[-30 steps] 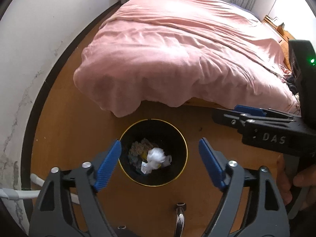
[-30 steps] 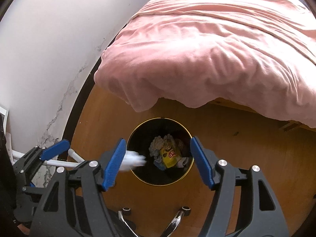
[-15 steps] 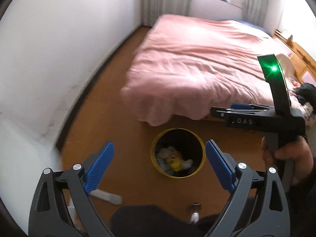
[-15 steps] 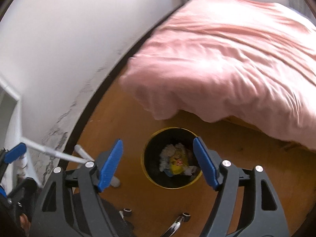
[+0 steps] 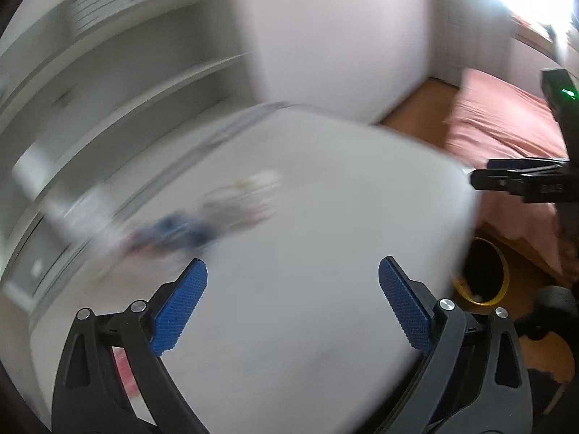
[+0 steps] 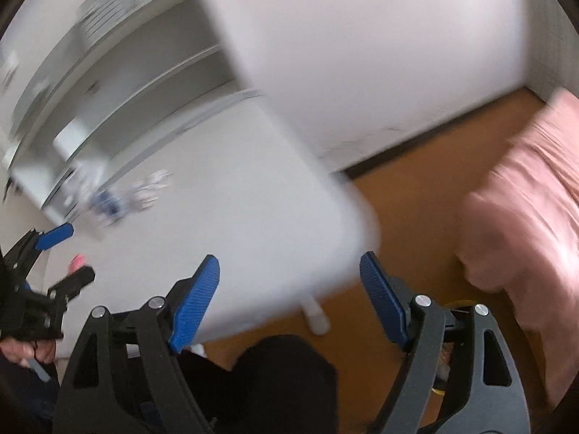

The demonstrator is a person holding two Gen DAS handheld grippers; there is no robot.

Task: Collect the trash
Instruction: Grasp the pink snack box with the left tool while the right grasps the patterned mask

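Both grippers are black frames with silver screws. The left gripper (image 5: 293, 307) and right gripper (image 6: 289, 296) carry blue ribbed pads (image 5: 179, 311)

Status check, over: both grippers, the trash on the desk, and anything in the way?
Left gripper and right gripper open, empty, jaws just widened. Blurred trash on white desk, untouched. Nothing between.

Both wrist views look steeply down over a blurred white desk (image 5: 296, 253) from close above. They share its far edge, the shelves (image 6: 119, 83) behind it and the pink bed (image 5: 506, 126) to the right.
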